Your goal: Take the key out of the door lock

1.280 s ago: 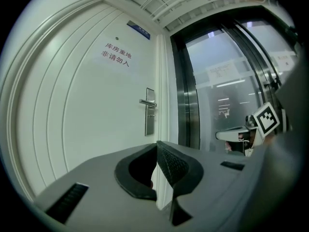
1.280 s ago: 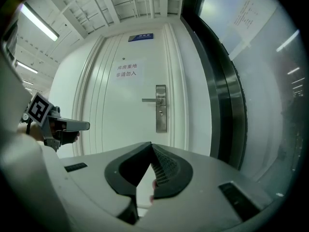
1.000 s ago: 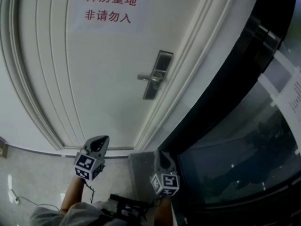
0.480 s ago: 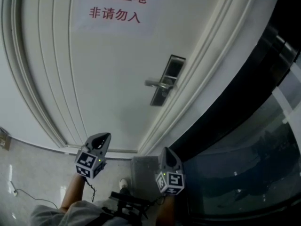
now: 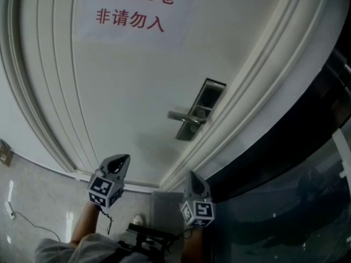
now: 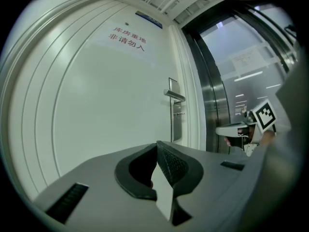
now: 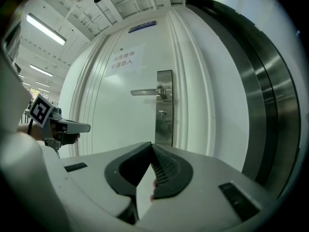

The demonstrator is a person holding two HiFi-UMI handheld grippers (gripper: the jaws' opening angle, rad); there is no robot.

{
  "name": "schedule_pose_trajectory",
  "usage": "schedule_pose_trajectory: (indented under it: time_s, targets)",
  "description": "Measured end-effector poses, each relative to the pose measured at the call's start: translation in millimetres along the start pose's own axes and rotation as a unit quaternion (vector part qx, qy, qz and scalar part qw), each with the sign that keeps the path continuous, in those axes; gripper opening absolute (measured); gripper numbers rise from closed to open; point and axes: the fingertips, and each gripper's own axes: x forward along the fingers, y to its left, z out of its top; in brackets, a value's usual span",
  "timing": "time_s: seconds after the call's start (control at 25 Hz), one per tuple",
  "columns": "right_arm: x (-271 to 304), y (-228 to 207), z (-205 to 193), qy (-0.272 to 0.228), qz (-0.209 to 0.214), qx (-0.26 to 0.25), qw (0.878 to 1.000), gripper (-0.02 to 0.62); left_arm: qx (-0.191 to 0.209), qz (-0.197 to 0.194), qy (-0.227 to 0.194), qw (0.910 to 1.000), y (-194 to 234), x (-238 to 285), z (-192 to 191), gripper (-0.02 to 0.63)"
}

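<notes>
Door notice (image 5: pixel 137 11): 库房重地 非请勿入

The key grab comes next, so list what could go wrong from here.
1. The right gripper has its jaws together with nothing between them. Unless they open in time, they may just bump the key.
2. The key sits close under the door handle on the lock plate, so the gripper could knock the handle instead.
3. The key looks small and far off, so a misaligned approach could miss it.

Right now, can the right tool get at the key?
Probably yes: nothing stands between the right tool and the key under the handle, but the tool is shut and well short of the door.
</notes>
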Motion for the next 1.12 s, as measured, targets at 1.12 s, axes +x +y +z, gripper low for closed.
schedule_pose_trajectory:
  time_s: [1.12]
  targets:
    - [94.1, -22.9, 68.9, -0.014, -0.023, -0.298, 0.954, 0.014, -0.013, 0.046, -0.001, 0.9989, 44.4, 40.3, 10.0, 0.008]
